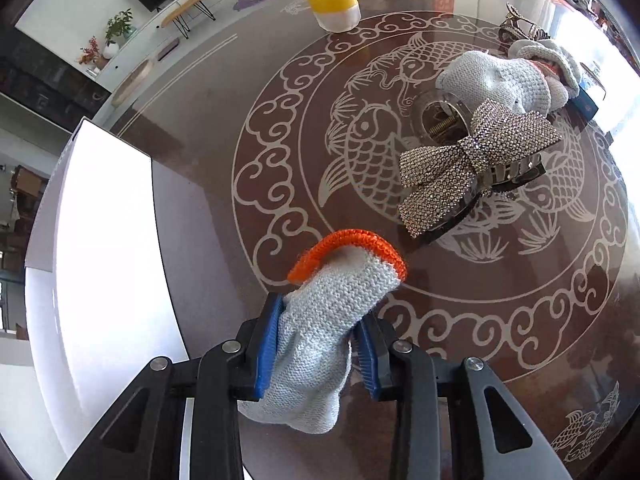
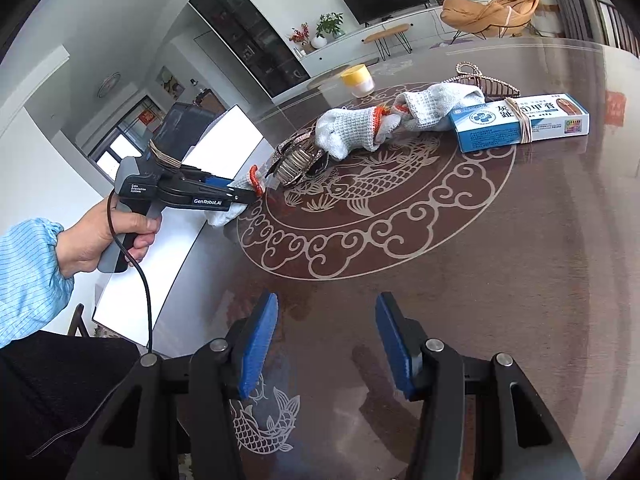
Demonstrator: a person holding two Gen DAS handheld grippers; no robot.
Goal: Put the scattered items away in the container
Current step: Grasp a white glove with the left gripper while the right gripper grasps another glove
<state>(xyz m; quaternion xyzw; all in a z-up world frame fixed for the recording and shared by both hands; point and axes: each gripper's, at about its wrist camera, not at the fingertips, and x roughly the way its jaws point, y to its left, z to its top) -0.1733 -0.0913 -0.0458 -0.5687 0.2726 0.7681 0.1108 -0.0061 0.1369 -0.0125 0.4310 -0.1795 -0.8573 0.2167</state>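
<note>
My left gripper [image 1: 320, 320] is shut on a grey knit glove [image 1: 340, 292] with an orange cuff, pinched between its blue pads just right of the white container [image 1: 104, 240]. The right wrist view shows the same left gripper [image 2: 244, 196] held by a hand, the glove [image 2: 224, 216] hanging from it at the container's [image 2: 224, 140] edge. My right gripper [image 2: 326, 320] stands open over the bare table with nothing between its fingers.
On the patterned glass table [image 1: 240, 100] lie a rhinestone bow hair clip [image 1: 472, 168], more grey gloves [image 1: 496, 80], a second hair claw [image 2: 488, 80], a yellow-lidded jar [image 1: 334, 6] and a blue-and-white medicine box [image 2: 520, 120].
</note>
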